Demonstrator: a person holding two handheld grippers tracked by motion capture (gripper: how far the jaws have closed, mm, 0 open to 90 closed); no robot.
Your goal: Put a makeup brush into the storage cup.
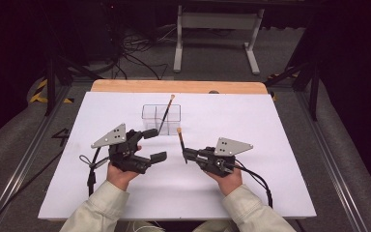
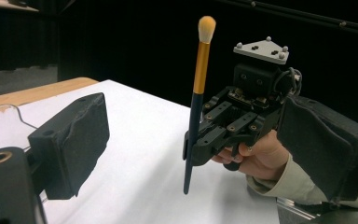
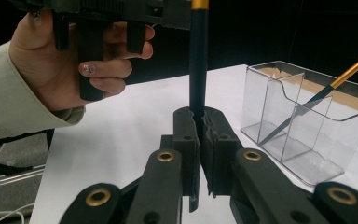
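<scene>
The right gripper (image 1: 185, 155) pinches a makeup brush (image 2: 196, 98) upright, ready for the clear organizer (image 1: 147, 112); the left gripper (image 1: 154, 144), jaws spread, waits nearby.

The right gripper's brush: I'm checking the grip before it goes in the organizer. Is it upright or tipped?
Upright. The makeup brush stands near vertical, bristles up, clamped low on its dark handle by the right gripper.

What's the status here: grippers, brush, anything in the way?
Right gripper shut on makeup brush, upright. Left gripper open, empty. Clear organizer holds second brush. Path clear.
</scene>
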